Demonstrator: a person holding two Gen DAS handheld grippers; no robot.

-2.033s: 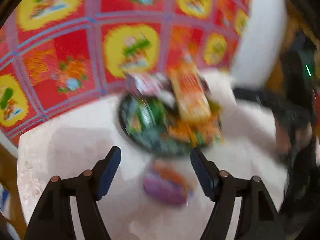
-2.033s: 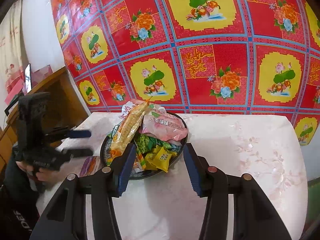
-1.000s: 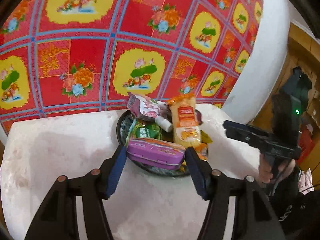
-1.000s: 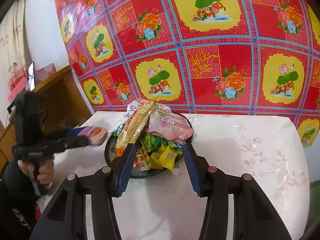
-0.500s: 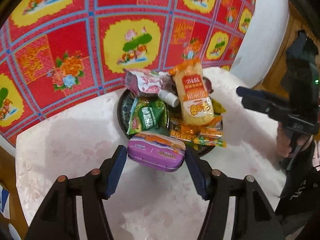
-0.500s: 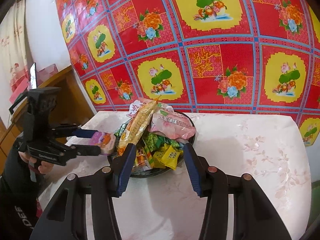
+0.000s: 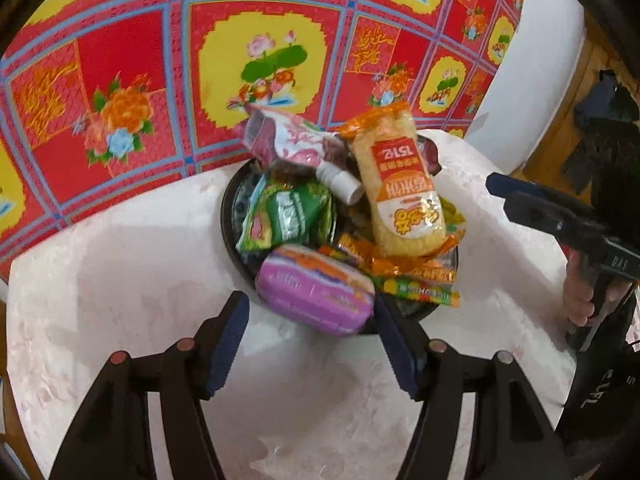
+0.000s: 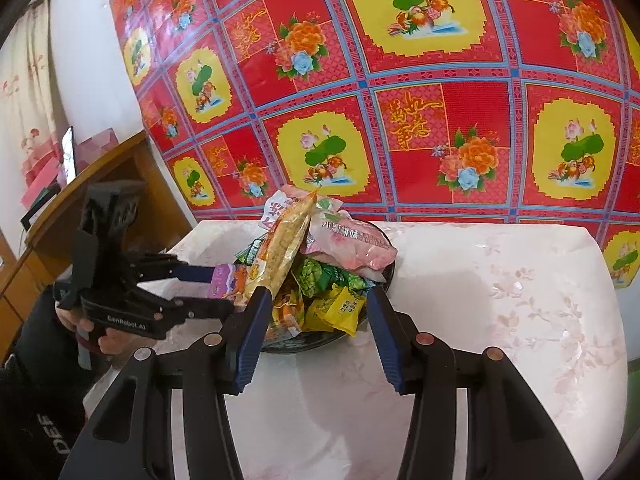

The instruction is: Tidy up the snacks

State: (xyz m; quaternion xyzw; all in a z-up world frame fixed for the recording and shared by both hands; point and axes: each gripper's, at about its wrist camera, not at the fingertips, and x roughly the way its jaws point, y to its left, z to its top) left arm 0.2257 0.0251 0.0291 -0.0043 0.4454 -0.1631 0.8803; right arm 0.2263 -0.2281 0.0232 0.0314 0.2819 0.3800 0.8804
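while our left gripper [image 7: 312, 338] opens its jaws off the purple tin [image 7: 316, 294], now resting on the plate's near rim [image 7: 230, 216] at the table's left edge, we judge placing nearly done; next, back away. our right gripper [image 8: 314, 334] hovers parted, empty.

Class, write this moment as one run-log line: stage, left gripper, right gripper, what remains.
stage: placing | left gripper: opening, purple tin on plate edge | right gripper: open, empty | remains: withdraw left
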